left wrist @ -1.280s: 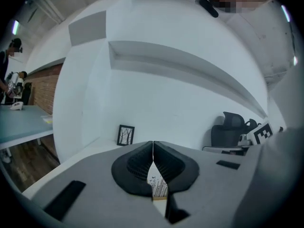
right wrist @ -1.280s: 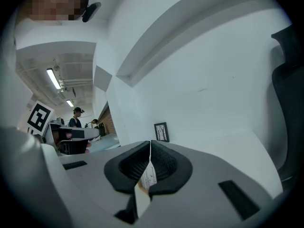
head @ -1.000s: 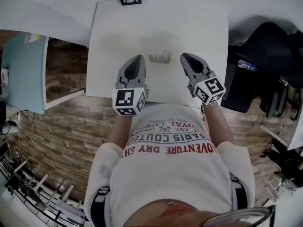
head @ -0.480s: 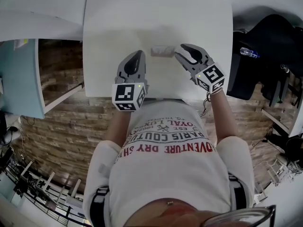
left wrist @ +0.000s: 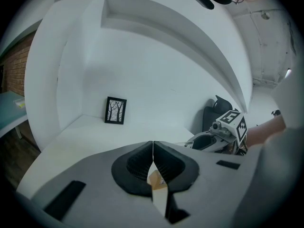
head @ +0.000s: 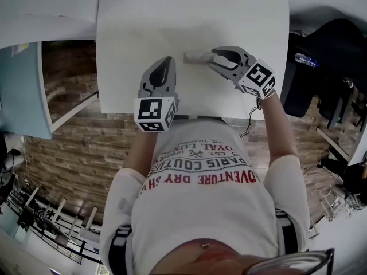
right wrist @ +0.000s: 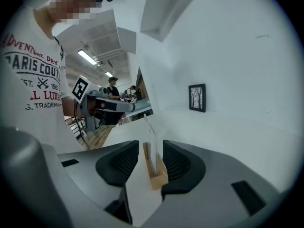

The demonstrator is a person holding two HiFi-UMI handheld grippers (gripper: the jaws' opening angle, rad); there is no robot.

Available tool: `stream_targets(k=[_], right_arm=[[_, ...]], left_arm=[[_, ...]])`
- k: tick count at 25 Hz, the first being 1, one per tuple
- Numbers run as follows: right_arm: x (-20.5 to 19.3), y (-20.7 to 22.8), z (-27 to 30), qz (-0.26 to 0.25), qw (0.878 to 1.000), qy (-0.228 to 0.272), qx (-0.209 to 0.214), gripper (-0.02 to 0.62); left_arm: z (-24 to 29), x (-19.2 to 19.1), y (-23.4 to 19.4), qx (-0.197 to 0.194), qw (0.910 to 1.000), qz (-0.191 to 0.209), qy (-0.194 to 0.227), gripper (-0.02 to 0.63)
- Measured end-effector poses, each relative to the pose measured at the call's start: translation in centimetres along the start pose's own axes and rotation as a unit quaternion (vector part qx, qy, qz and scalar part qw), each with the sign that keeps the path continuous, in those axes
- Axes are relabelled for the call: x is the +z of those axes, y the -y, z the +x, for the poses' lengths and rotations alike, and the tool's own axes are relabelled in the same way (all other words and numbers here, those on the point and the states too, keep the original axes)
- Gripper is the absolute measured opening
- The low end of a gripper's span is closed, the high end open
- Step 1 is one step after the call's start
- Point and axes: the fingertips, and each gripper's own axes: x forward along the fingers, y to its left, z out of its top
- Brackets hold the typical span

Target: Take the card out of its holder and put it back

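1. The card (right wrist: 151, 139) stands upright in its wooden holder (right wrist: 156, 177) on the white table (head: 143, 27).
2. We see the right gripper (head: 212, 58) astride it, jaws spread, just opened wider, not pinching it.
3. Our left gripper (left wrist: 153, 148) hovers nearby, jaws pressed together.

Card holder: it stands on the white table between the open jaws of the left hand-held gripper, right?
Not the left. The right gripper view shows the card holder standing on the white table between the open jaws of the right hand-held gripper, which have just been opening.
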Motion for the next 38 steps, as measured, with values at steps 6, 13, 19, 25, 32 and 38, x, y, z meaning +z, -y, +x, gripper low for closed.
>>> stream_targets(k=[6, 13, 19, 25, 32, 38], right_arm=[[-0.9, -0.1, 1.8, -0.027, 0.998, -0.033, 0.053, 0.134], [-0.5, -0.4, 2.3, -0.047, 0.996, -0.024, 0.072, 0.049], [-0.5, -0.6, 2.3, -0.069, 0.993, -0.028, 0.089, 0.035], [-0.4, -0.8, 2.4, -0.077, 0.991, -0.027, 0.109, 0.035], [-0.5, -0.4, 2.1, -0.081, 0.989, -0.024, 0.117, 0.034], [1.4, -0.8, 1.4, -0.093, 0.989, -0.014, 0.113, 0.034]], left_arm=[[-0.1, -1.2, -0.2, 0.006, 0.9999, -0.006, -0.014, 0.026], [-0.3, -1.6, -0.5, 0.015, 0.9996, -0.013, -0.020, 0.026], [-0.6, -2.0, -1.3, 0.028, 0.9992, -0.012, -0.025, 0.026], [-0.9, -2.0, -1.1, 0.029, 0.9992, -0.008, -0.027, 0.026], [-1.0, -1.6, -1.2, 0.031, 0.9993, -0.003, -0.023, 0.026], [-1.0, -0.6, -0.8, 0.025, 0.9996, 0.001, -0.010, 0.026]])
